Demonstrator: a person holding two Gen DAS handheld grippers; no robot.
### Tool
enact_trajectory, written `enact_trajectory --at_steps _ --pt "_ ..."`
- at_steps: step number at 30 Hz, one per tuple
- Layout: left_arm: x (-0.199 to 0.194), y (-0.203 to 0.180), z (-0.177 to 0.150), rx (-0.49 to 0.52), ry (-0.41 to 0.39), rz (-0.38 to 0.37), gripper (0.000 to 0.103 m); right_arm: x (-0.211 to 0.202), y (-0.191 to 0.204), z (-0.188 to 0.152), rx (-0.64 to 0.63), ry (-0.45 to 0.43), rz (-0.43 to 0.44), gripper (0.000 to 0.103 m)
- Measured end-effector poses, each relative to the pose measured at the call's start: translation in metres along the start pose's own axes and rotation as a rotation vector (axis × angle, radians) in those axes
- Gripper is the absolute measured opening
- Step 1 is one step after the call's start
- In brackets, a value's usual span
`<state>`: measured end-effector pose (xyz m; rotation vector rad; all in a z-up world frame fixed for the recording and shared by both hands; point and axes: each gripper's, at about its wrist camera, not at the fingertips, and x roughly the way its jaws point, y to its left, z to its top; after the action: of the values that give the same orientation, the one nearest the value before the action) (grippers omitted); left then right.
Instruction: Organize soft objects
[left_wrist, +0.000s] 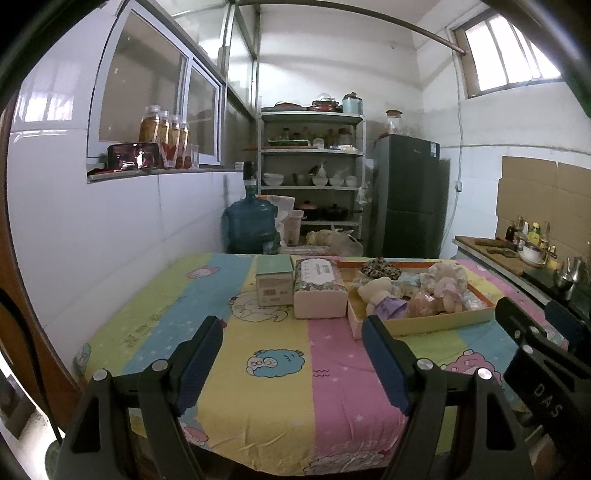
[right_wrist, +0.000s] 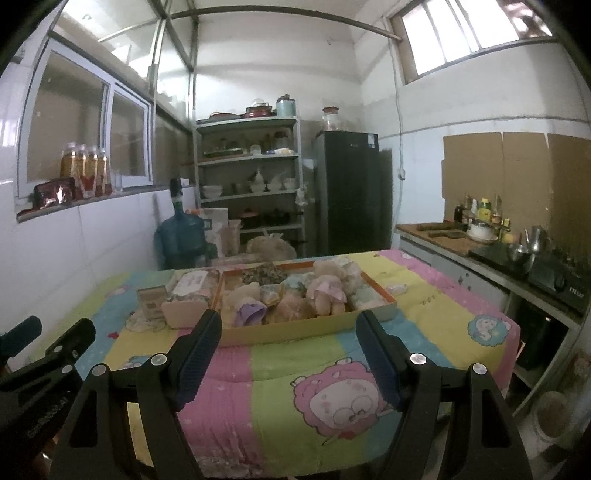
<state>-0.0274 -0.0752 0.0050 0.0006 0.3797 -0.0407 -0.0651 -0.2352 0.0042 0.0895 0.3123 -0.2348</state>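
A shallow cardboard tray (left_wrist: 436, 325) (right_wrist: 295, 330) on the table holds several soft toys: a cream bear in a purple dress (left_wrist: 384, 295) (right_wrist: 249, 306), a pink plush doll (left_wrist: 447, 284) (right_wrist: 328, 291) and a leopard-print pouch (left_wrist: 380, 267) (right_wrist: 264, 275). Left of the tray lie a floral tissue pack (left_wrist: 319, 291) (right_wrist: 190, 295) and a green-topped box (left_wrist: 274, 280) (right_wrist: 150, 301). My left gripper (left_wrist: 291, 332) is open and empty, short of the tissue pack. My right gripper (right_wrist: 290, 328) is open and empty, just before the tray's near wall.
The table wears a striped cartoon cloth (left_wrist: 266, 369) (right_wrist: 295, 387). Behind it stand a blue water jug (left_wrist: 249, 225), a shelf of dishes (left_wrist: 312, 170) and a dark fridge (left_wrist: 408, 195). A counter with bottles and a stove (right_wrist: 517, 254) runs along the right.
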Motion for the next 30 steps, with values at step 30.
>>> enact_trajectory --at_steps 30 --pt "-0.0017 0.0011 -0.0054 -0.005 0.012 -0.011 0.078 -0.0023 0.0037 -0.0014 -0.019 -0.002 0.005 0.077"
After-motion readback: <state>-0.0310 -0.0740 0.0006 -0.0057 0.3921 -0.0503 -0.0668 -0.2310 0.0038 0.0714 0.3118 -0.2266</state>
